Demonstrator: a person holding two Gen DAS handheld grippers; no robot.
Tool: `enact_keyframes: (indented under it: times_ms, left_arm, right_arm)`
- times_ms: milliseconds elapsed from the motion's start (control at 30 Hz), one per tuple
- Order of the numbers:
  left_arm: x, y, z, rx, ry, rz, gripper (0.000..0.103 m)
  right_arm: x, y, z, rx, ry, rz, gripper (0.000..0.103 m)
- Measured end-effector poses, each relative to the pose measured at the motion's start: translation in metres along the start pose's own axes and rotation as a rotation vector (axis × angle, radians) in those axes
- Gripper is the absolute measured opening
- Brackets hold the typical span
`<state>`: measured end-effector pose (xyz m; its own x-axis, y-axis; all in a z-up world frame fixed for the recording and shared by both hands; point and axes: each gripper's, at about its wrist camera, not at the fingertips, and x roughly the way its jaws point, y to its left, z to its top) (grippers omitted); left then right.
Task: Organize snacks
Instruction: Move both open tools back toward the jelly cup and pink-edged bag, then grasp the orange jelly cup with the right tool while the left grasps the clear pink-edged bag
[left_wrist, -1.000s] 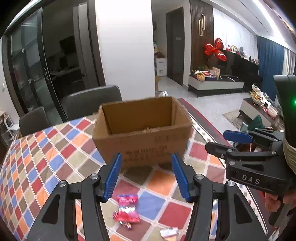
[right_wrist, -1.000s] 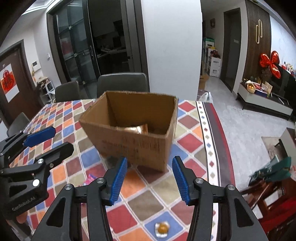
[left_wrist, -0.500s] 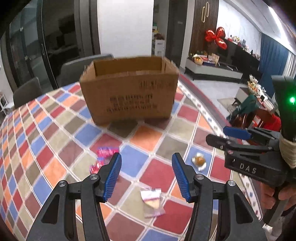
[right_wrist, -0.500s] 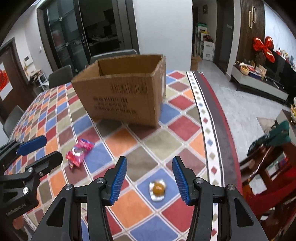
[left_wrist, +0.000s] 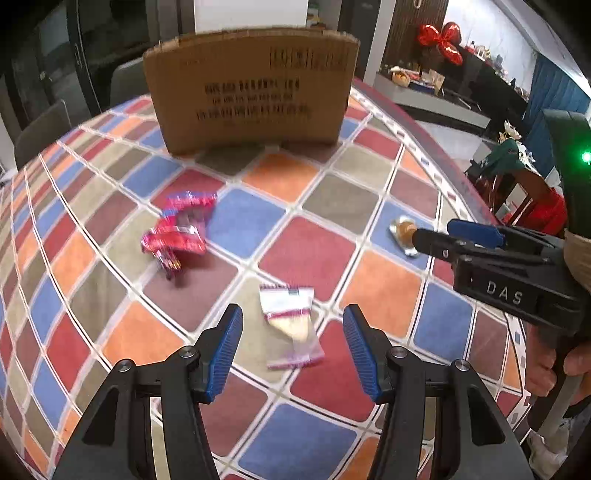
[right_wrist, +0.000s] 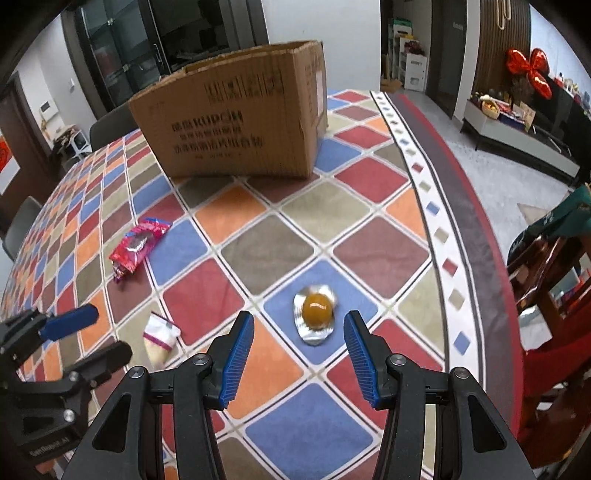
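Note:
A brown cardboard box (left_wrist: 251, 88) stands at the far side of the checked tablecloth; it also shows in the right wrist view (right_wrist: 236, 118). A clear packet with a pale snack (left_wrist: 291, 325) lies just ahead of my open, empty left gripper (left_wrist: 291, 350). Red-pink wrappers (left_wrist: 177, 229) lie to its left. A foil-wrapped yellow snack (right_wrist: 316, 314) lies just ahead of my open, empty right gripper (right_wrist: 297, 350). The clear packet (right_wrist: 159, 339) and red wrapper (right_wrist: 138, 245) show left in the right wrist view.
The checked tablecloth (right_wrist: 369, 177) has a dark red border along the table's right edge (right_wrist: 476, 229). Grey chairs (left_wrist: 40, 129) stand behind the table. A red chair (right_wrist: 546, 280) and living-room furniture are to the right.
Both grippers have dropped lower and pulled back from the box toward the snacks on the cloth. The box's inside is no longer visible. Both stay open.

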<state>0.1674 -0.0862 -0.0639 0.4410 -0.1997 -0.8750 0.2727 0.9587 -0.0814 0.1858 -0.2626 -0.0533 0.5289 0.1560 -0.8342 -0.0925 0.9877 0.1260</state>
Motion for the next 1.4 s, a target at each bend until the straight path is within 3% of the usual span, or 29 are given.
enact_keyframes:
  times_ms: [467,767,1000,1400]
  left_arm:
    - [0.035,0.0,-0.009,-0.022,0.08,-0.003,0.055]
    - [0.041,0.004,-0.005,-0.031,0.073,-0.005,0.037]
    - [0.04,0.006,-0.005,-0.039,0.064,-0.02,0.035]
    - [0.019,0.004,-0.002,-0.036,-0.008,-0.049,0.035]
  right_arm:
    - [0.028,-0.009,-0.006,0.02,0.041,-0.011,0.051]
    - [0.04,-0.008,0.001,0.005,0.049,-0.011,0.051]
    - [0.045,-0.003,0.001,-0.026,0.057,-0.027,0.025]
    - [0.027,0.006,-0.006,-0.028,0.02,0.004,0.025]
